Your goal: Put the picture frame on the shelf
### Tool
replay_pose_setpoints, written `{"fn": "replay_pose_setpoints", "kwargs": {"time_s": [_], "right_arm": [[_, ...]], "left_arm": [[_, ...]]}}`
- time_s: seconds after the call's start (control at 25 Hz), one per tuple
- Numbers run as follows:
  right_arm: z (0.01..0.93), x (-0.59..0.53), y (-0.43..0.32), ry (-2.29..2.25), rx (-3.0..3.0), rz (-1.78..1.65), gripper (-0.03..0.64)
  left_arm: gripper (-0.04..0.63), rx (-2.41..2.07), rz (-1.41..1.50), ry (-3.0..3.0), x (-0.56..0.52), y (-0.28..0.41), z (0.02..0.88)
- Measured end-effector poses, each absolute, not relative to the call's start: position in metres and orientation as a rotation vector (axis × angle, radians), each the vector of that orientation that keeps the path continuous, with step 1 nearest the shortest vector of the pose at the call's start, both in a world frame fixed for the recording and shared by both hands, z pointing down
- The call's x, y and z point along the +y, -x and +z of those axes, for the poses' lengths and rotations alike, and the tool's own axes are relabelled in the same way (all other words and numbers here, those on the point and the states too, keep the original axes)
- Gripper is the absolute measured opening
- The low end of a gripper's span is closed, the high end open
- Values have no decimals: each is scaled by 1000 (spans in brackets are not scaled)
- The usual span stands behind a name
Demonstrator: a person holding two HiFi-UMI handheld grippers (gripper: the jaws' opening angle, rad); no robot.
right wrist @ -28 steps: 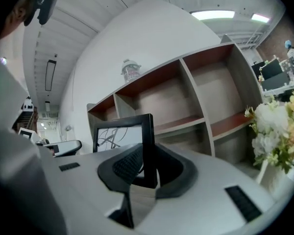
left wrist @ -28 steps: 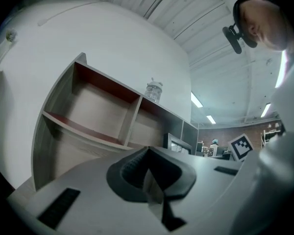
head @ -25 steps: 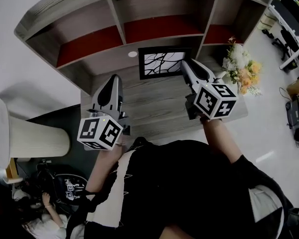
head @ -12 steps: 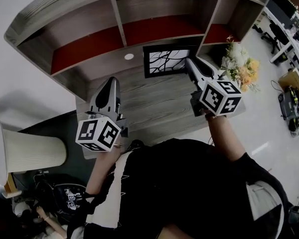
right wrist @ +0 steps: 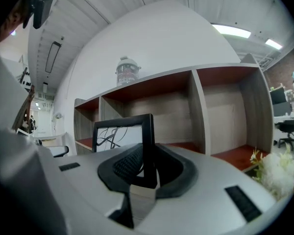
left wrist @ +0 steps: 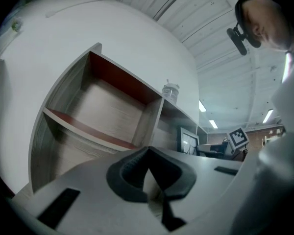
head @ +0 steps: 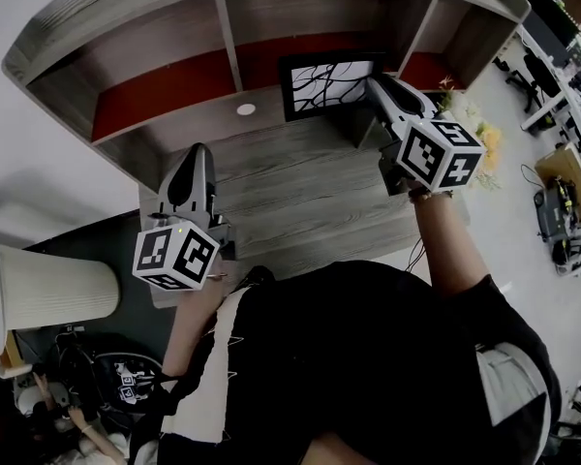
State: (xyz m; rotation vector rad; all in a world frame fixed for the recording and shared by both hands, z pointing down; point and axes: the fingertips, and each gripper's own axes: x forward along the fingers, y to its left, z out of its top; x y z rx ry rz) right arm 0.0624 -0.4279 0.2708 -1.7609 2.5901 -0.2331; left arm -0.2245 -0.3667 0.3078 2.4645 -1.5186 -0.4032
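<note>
The picture frame (head: pixel 329 85) looks clear of the desk (head: pixel 290 197), upright, right at the mouth of the middle compartment of the shelf (head: pixel 229 29). The right gripper (head: pixel 375 82) has it by its right-hand edge, jaws clamped on the black border. The left gripper (head: pixel 196 153) hovers over the desk's left side, jaws together, nothing in them. So this is the carry-in step, I'd say. Next it wants easing in over the red board, bottom edge set down flat and standing steady, before those jaws let go.
</note>
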Motion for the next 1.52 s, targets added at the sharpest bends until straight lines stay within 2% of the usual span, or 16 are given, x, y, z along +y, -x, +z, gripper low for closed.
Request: {"fn": "replay_pose_setpoints", "kwargs": {"time_s": [0.64,1.52], "right_arm": [[254,-504,-50,1720,2755,-262,78],[275,-537,-44,1859,2840,-365,74]], "left_arm": [[9,-1614,-421,-2434,-375,233,293],[9,-1627,-441,-2429,-370,232,293]]}}
